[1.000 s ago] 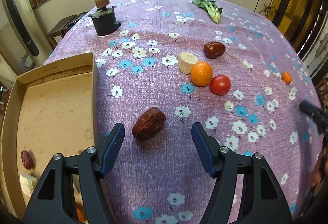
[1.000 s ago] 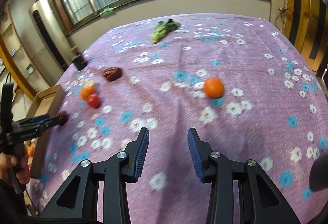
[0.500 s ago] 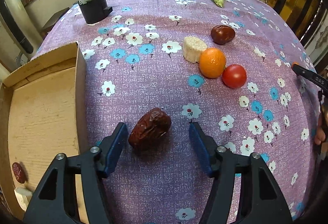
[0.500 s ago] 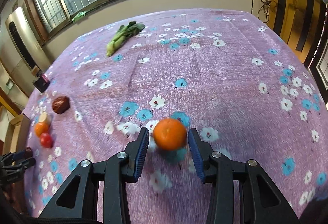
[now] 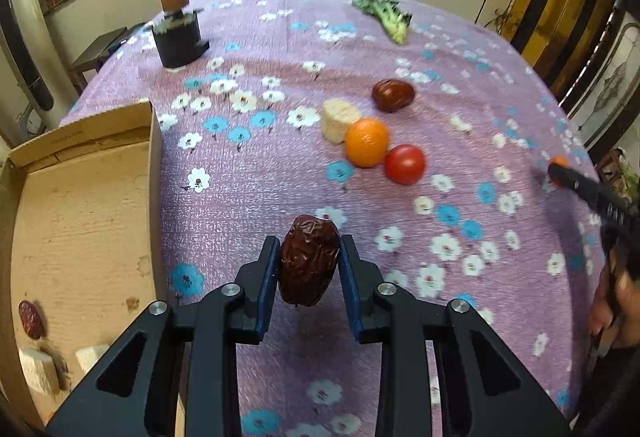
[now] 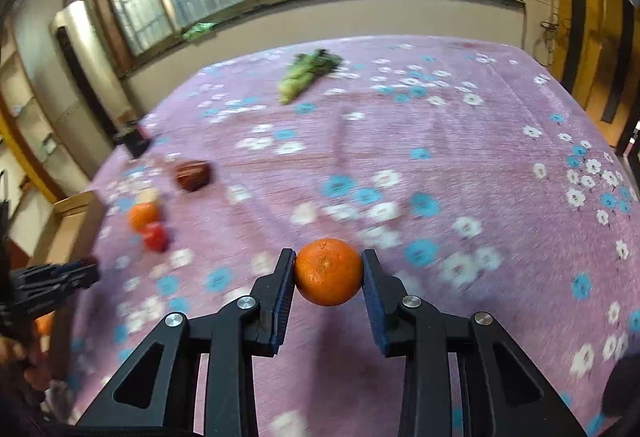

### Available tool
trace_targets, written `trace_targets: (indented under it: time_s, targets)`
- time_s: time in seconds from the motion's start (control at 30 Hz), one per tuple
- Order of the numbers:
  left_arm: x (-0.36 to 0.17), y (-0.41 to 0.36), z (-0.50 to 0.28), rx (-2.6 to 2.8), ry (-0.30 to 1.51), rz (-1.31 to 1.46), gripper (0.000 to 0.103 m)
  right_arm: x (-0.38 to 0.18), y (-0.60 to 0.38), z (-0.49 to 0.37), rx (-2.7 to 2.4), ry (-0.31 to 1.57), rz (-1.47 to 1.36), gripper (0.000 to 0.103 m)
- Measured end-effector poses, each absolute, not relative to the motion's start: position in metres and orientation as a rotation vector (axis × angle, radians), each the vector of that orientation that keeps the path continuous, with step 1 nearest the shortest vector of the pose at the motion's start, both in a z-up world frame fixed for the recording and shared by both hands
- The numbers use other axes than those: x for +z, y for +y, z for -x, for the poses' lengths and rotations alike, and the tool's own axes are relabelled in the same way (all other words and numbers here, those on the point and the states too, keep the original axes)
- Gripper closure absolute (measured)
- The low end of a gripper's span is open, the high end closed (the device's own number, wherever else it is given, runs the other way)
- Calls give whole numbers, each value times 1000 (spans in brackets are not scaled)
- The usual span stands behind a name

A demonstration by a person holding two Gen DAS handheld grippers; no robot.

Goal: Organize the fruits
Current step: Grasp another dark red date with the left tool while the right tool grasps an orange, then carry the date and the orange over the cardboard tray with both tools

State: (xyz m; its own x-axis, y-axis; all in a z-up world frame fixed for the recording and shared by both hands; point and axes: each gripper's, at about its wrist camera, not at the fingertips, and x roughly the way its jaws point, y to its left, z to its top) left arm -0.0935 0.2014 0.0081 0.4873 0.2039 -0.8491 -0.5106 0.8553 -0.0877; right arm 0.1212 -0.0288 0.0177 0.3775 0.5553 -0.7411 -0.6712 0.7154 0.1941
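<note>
Between left hand-held gripper (image 5: 308, 257) pads: date (image 5: 309, 261).

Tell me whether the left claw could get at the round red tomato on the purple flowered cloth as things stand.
Probably not yet: the left claw is shut on a wrinkled brown date. The cloth between it and the round red tomato lies bare, so only the full claw hinders.

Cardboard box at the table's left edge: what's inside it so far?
Inside the cardboard box, the left wrist view shows one red date and pale blocks near its lower corner. The left gripper's arm covers the rest of that corner.
</note>
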Motion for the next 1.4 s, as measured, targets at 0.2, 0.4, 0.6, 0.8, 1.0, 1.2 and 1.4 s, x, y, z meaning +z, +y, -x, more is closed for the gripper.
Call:
trace_targets:
  time_s: [0.2,0.4,0.6,0.8,1.0,1.2,1.4]
  targets:
    - [28,185,106,458,914,338,76,37,-20,-70,893,851,142,69]
    - [37,176,118,474,880,322,76,52,-14,-34,951,827,148,69]
    - [47,170,131,502,848,306,76,60,-7,-9,991,817,155,69]
    - [58,169,144,528,815,286,76,67,0,9,1029,806,161,69]
    - [64,171,154,538,794,287,76,73,9,26,1062,790,176,69]
    - [70,174,164,547,778,295,76,77,16,38,1079,784,188,69]
    - [72,177,171,553,766,301,76,82,21,47,1093,772,202,69]
